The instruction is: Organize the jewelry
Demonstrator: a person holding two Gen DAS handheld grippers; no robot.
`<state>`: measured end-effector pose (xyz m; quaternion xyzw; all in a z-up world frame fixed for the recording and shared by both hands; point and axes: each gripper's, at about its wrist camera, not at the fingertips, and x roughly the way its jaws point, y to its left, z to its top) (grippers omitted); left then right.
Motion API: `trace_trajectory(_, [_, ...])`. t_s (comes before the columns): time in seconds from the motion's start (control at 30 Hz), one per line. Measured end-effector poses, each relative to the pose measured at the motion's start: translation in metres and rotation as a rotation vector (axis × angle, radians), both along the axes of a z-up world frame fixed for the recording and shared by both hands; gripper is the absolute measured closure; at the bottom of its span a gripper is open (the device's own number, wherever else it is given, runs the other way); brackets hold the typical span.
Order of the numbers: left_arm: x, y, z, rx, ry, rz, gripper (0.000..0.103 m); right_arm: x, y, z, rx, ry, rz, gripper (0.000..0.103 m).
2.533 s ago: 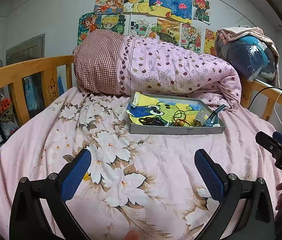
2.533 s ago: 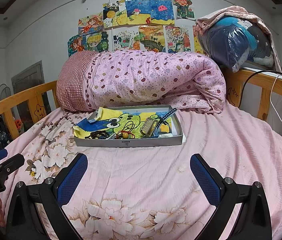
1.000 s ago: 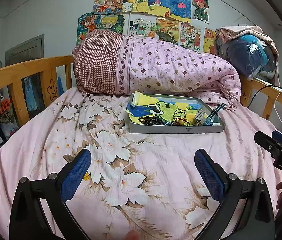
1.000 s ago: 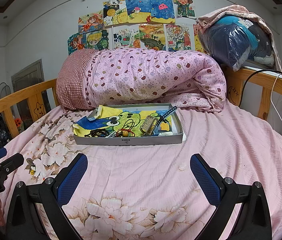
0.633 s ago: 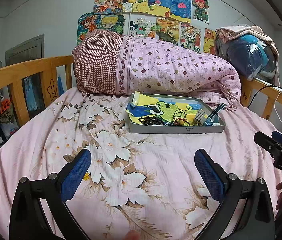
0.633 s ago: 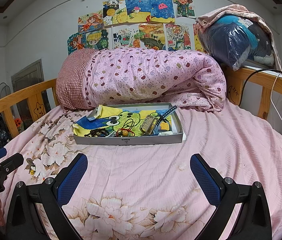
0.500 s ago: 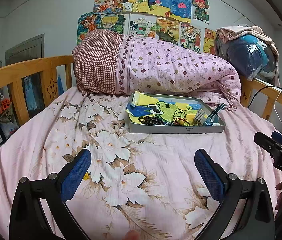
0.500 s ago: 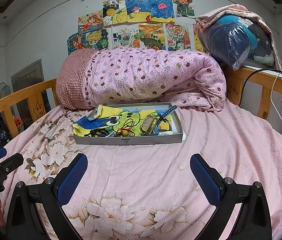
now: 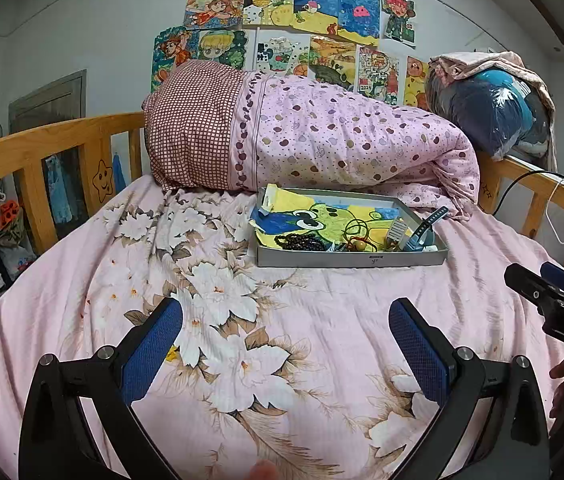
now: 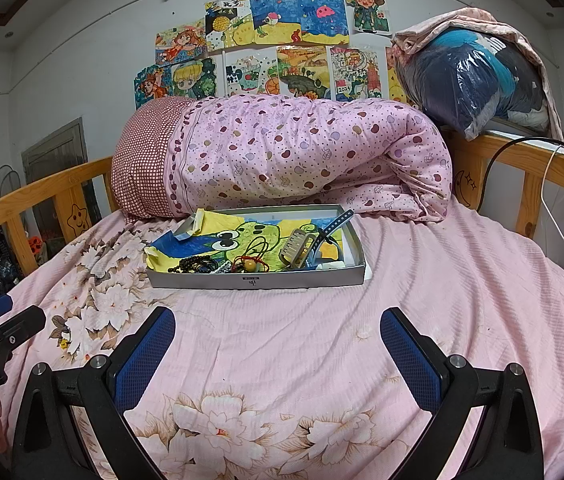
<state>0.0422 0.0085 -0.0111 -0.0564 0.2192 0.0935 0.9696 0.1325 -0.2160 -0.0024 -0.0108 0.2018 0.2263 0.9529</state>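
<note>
A grey tray (image 10: pixel 257 280) rests on the pink bed (image 10: pixel 442 300) before a rolled quilt (image 10: pixel 302 160). Inside, left to right: a frog drawing (image 10: pixel 237 236) lining the floor, dark beads (image 10: pixel 191 265), a red cord with a yellow bead (image 10: pixel 250 266), a metal clip (image 10: pixel 296 246), a blue strap (image 10: pixel 336 224). Left gripper (image 9: pixel 286 344) and right gripper (image 10: pixel 277 352) hover low over the bed, well short of the tray, jaws spread wide and empty.

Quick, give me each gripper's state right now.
Left gripper: open, holding nothing, above the bedsheet.
Right gripper: open, holding nothing.
</note>
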Motion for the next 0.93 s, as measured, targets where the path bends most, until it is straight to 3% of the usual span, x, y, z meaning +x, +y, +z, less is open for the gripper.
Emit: trace_trajectory(0.93, [-0.0049, 0.0037, -0.0016, 0.007, 0.003, 0.023, 0.002, 0.001, 0.0006, 0.0008, -0.005, 0.007, -0.001, 0.0])
